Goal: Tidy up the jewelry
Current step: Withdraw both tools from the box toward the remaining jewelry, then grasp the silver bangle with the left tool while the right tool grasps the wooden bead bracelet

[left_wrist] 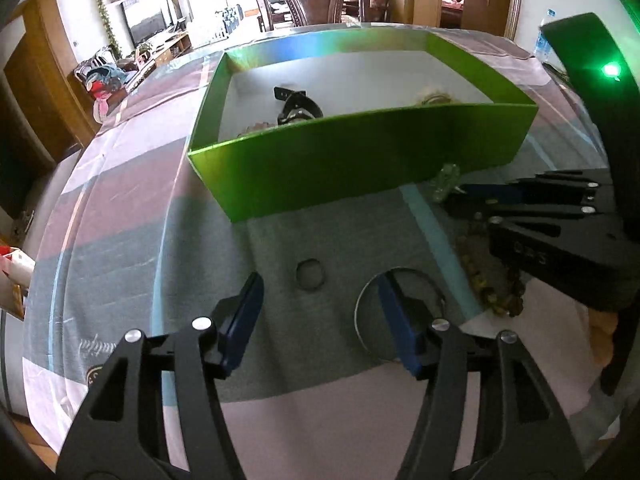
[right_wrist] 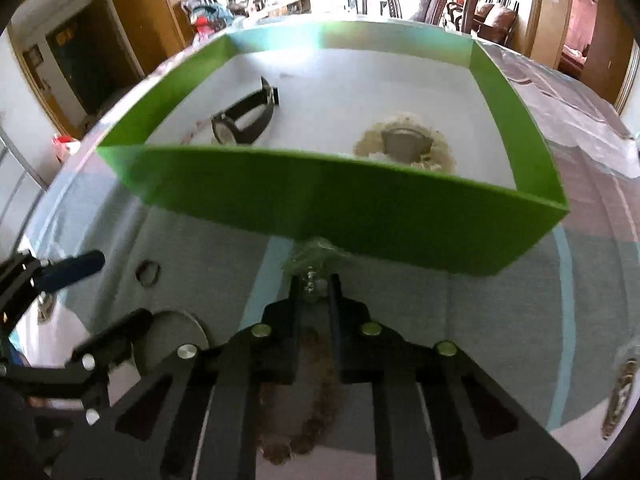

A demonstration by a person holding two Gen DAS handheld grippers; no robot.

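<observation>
A green box (right_wrist: 320,216) sits far on the cloth-covered bench (left_wrist: 140,248), a watch (right_wrist: 244,120) inside. The left hand-held gripper (left_wrist: 320,320) stands apart over a bangle (left_wrist: 362,308), holding nothing. The right hand-held gripper (right_wrist: 316,284) is clamped on what looks like a clear beaded bracelet (right_wrist: 308,264) beside the box's near wall.

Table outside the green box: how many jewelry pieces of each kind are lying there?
Small ring: 1
Big bangle: 1
Bead strings: 2, the brown bead string and the clear bead string pinched in the right claw
Blurry piece, kind unclear: 1
Total: 5
</observation>
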